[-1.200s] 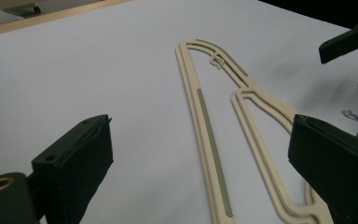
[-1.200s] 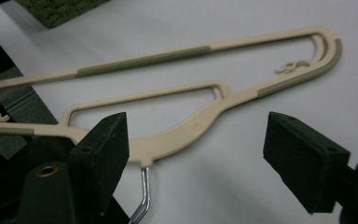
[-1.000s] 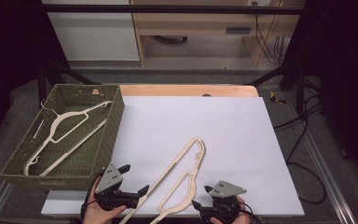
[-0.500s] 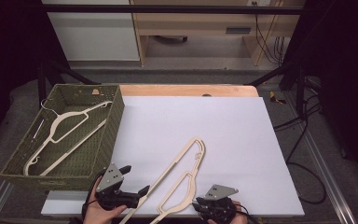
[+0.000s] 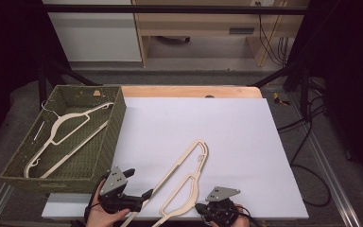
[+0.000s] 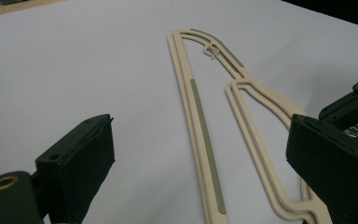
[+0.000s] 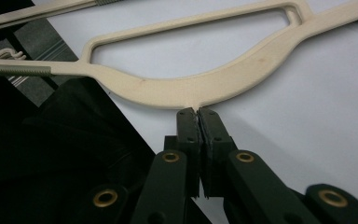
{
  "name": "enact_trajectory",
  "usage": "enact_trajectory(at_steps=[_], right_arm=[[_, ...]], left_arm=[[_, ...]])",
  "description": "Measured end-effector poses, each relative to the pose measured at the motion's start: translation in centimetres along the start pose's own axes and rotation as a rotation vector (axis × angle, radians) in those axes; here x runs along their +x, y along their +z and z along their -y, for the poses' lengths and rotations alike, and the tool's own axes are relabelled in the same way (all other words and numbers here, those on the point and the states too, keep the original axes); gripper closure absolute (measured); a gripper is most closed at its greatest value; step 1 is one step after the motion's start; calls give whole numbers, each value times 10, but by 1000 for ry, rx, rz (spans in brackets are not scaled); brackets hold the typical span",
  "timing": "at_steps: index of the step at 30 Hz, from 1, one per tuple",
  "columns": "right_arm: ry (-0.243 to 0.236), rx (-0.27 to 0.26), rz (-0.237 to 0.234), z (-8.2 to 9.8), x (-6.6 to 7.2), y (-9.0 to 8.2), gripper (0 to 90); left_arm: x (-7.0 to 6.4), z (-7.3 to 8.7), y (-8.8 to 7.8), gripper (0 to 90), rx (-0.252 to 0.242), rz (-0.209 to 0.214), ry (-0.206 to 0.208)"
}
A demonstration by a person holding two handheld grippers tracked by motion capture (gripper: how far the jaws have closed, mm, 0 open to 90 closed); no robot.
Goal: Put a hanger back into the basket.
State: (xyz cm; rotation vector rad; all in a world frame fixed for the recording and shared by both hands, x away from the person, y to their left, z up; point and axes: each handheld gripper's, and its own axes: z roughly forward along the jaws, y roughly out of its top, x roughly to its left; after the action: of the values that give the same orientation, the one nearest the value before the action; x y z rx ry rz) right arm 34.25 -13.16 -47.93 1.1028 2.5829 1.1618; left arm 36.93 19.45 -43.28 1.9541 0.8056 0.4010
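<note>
White board [image 5: 227, 127] open beyond hanger [image 5: 182, 182]; basket [image 5: 116, 127] walls off left side.

2 hangers [image 5: 182, 184] [image 5: 64, 137], 1 basket [image 5: 116, 120], 2 tongs [image 5: 139, 196] [image 5: 199, 208]

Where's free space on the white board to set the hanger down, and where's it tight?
Free: the far half of the white board, between the green basket and the board's right edge, plus the right strip beside the loose hanger. Tight: the near edge, where the left gripper, the right gripper and the hanger crowd. The basket already holds a second hanger.
</note>
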Motion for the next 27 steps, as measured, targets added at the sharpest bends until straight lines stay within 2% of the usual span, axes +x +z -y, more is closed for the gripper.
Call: enact_trajectory(at_steps=[8,13,18,24,25,27], right_arm=[[13,0,-3,-5,1,-4,888],[4,6,-2,-9,1,-7,890],[-17,6,-3,-16,4,-9,891],[-19,19,-2,-22,7,-9,892],[-19,19,-2,-22,7,-9,892],[-35,16,-2,-29,7,-11,892]], left_arm=[[-6,-1,2,80,8,14,15],[-11,-2,4,81,18,29,23],[-23,-6,10,85,33,59,43],[-43,-10,24,88,92,106,103],[-43,-10,24,90,92,106,103],[-52,-14,29,98,111,134,122]])
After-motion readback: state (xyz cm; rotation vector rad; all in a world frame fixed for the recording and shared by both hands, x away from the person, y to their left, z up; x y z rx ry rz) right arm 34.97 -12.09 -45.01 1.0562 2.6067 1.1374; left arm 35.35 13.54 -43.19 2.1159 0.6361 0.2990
